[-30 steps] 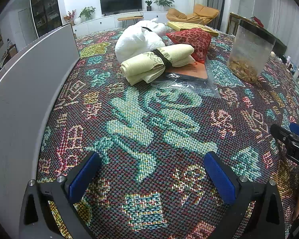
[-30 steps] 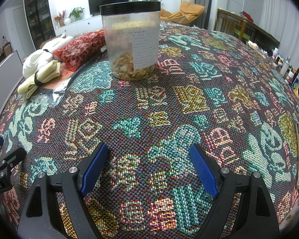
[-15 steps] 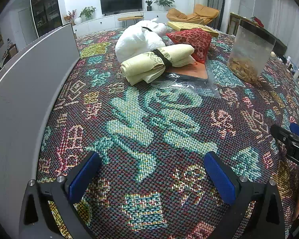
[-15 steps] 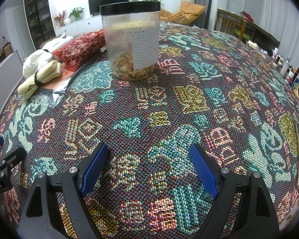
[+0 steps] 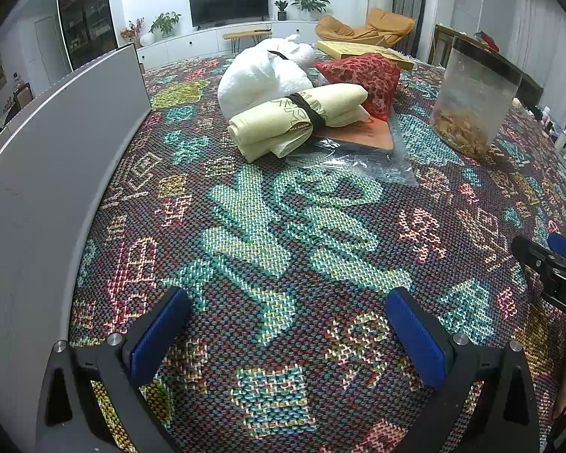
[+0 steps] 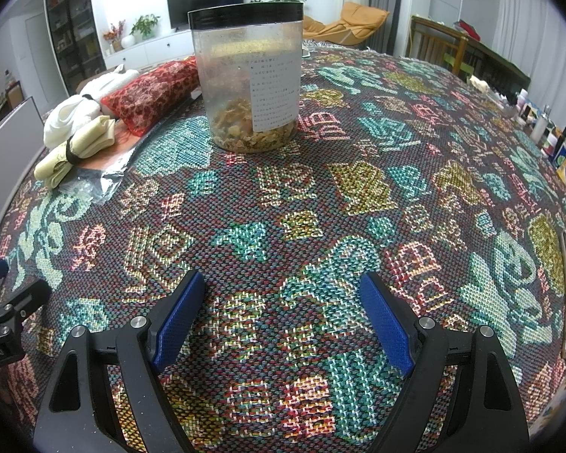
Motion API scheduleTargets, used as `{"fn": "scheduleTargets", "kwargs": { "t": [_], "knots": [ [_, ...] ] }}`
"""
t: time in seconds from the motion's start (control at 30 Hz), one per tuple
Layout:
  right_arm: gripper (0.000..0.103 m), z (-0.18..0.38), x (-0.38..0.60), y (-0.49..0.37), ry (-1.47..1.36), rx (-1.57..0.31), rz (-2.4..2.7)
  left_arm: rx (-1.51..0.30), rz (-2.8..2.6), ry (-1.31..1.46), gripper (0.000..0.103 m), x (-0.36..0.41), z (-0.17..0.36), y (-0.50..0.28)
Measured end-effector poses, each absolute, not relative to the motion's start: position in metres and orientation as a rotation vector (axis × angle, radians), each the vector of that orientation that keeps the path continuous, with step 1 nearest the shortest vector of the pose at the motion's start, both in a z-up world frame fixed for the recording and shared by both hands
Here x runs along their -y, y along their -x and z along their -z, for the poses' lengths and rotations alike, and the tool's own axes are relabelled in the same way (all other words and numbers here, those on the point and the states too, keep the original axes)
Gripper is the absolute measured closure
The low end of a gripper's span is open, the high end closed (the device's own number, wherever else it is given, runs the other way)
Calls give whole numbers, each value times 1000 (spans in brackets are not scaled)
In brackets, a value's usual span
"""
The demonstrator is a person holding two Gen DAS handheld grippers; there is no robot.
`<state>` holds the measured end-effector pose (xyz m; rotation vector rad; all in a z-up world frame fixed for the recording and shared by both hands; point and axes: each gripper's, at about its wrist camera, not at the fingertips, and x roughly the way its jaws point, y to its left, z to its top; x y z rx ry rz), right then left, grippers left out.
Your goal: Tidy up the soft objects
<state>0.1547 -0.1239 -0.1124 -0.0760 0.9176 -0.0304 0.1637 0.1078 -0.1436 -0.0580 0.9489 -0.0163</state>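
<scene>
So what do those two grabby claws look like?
Both look alike. The left gripper and the right gripper each have two black plastic fingers with blue textured pads and small silver screws. White letters are printed on the black body; no cables or sleeves show.

White walls, TV [image 5: 228,2] on a low cabinet [image 5: 192,43] far ahead of the claw, tan chair [image 5: 366,30] maybe right.
</scene>
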Motion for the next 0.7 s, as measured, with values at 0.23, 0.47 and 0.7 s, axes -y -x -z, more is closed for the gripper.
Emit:
{"fn": "scheduleTargets", "kwargs": {
  "t": [0.23, 0.47, 0.7],
  "knots": [
    [16, 113, 123, -156, 73, -918, 27, -1082, 71, 29, 0, -108, 140, -178],
    [16, 113, 122, -156, 72, -918, 27, -1129, 80, 14, 0, -105, 140, -188],
    [15, 113, 123, -156, 72, -918, 27, -1048, 94, 71, 1, -120, 78, -237]
  ]
}}
